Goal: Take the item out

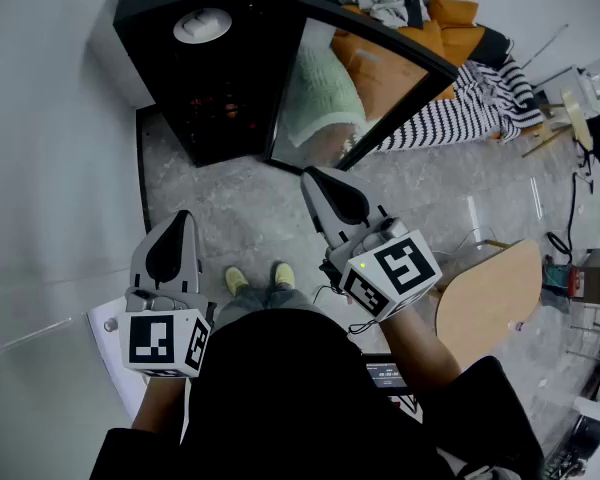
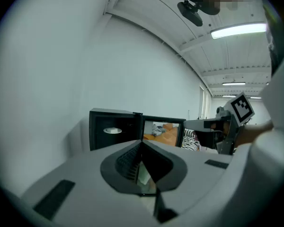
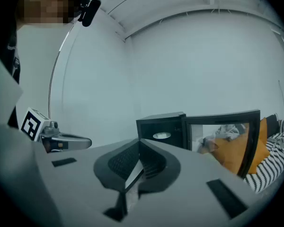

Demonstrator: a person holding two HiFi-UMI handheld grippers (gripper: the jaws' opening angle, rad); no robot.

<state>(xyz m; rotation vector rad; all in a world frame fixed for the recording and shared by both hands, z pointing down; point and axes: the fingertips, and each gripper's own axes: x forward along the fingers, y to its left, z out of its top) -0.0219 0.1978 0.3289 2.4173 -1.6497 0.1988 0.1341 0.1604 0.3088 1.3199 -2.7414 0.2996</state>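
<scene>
A black cabinet (image 1: pixel 215 68) stands on the floor against the wall, its glass door (image 1: pixel 355 88) swung open to the right. Inside it, on a shelf, lies a white round item (image 1: pixel 202 25). The left gripper view shows the same white item (image 2: pixel 112 130) in the dark opening, and the right gripper view has this item (image 3: pixel 161 135) too. My left gripper (image 1: pixel 183 220) is shut and empty, well short of the cabinet. Nearer the door's lower edge, my right gripper (image 1: pixel 311 176) is also shut on nothing.
Orange cushions (image 1: pixel 450 23) and a striped blanket (image 1: pixel 470 103) lie behind the open door. A round wooden tabletop (image 1: pixel 490 288) is at my right. A white wall (image 1: pixel 50 168) runs along the left. My feet in yellow shoes (image 1: pixel 260 278) stand on grey floor.
</scene>
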